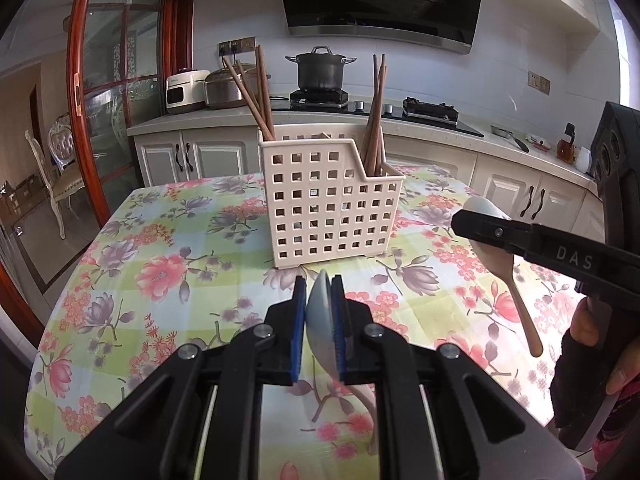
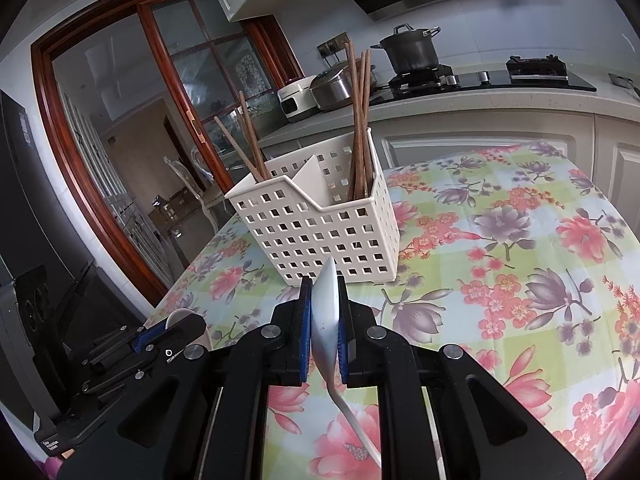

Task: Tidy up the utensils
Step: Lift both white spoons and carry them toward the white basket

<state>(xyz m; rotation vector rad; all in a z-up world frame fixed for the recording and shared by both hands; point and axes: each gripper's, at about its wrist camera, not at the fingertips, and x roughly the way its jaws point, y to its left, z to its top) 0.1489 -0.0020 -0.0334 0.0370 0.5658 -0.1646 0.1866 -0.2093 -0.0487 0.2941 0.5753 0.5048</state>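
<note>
— Both grippers are loaded; my left gripper (image 1: 319, 320) is pinched on a pale blue-grey spoon (image 1: 320, 316) at the bowl, bowl tip toward the top of the frame, handle running down and right under the jaws; long axis near vertical in the left wrist view.

— And the other one?

— My right gripper (image 2: 325, 320) is clamped on a white spoon (image 2: 326, 320) the same way; bowl up, thin handle curling to the lower right of its frame; seen from the left wrist, at centre right, that spoon's handle hangs down clear of the cloth.

— Where is the rack?

— A cream utensil basket (image 1: 332, 216) stands at frame centre, just beyond both bowl tips; brown chopsticks (image 1: 374, 120) lean out of its two rear corners; its lower front section shows open at the top; flowered tablecloth (image 1: 160, 264) lies bare on either side, table edge at far left.
</note>
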